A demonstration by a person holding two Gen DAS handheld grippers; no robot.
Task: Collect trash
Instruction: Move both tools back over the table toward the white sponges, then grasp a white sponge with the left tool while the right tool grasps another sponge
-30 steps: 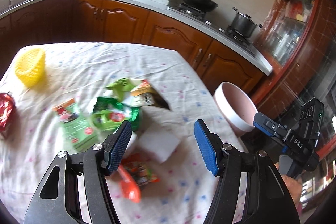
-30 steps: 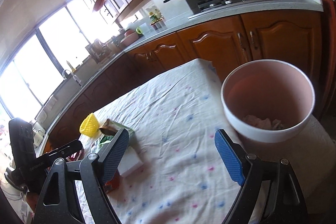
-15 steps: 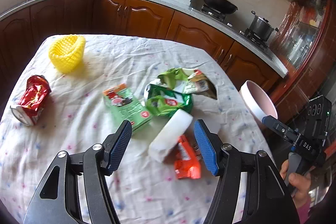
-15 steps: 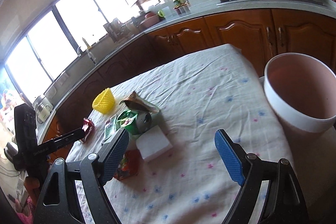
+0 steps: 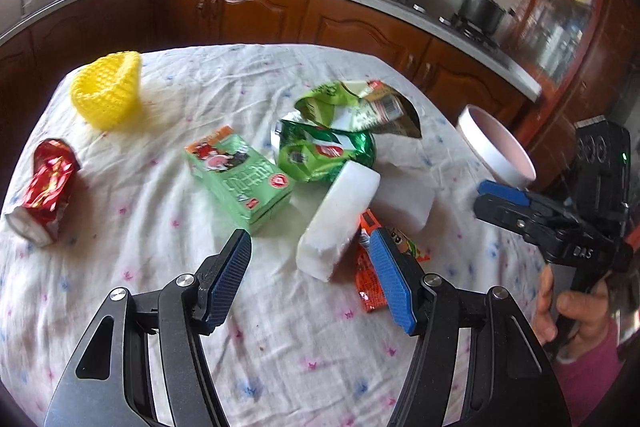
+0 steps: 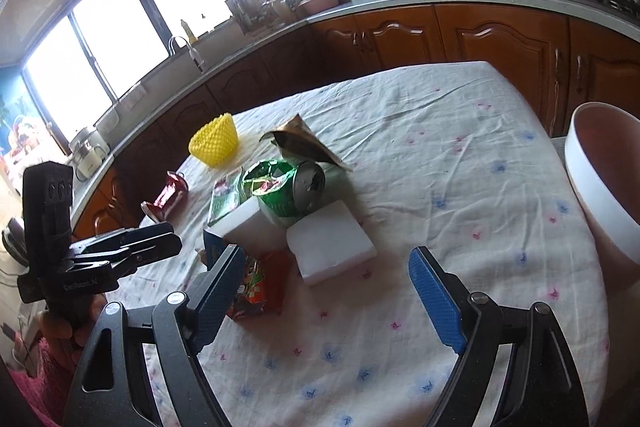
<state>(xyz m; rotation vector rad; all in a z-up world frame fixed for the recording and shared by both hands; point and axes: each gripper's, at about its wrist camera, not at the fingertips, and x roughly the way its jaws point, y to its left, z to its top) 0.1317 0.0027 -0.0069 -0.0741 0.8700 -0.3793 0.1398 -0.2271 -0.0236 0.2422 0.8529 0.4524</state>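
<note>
We hover both gaping, empty hand-held grippers, left (image 5: 310,275) and right (image 6: 328,285), over worktop (image 5: 120,211) litter, foam block (image 5: 340,215) likely first into the bin (image 6: 596,187).

The right gripper (image 5: 496,201), seen from the left wrist, carries the white letters "DAS" on its black body. The green carton (image 5: 240,179), green can (image 5: 326,155) and orange wrapper (image 5: 370,281) bear print too blurred to read. The left gripper's (image 6: 136,247) lettering is illegible.

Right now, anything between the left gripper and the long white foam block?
Nothing visible. The left gripper hangs open just short of the white foam block; only bare tablecloth lies between. The orange wrapper sits beside its right finger.
</note>
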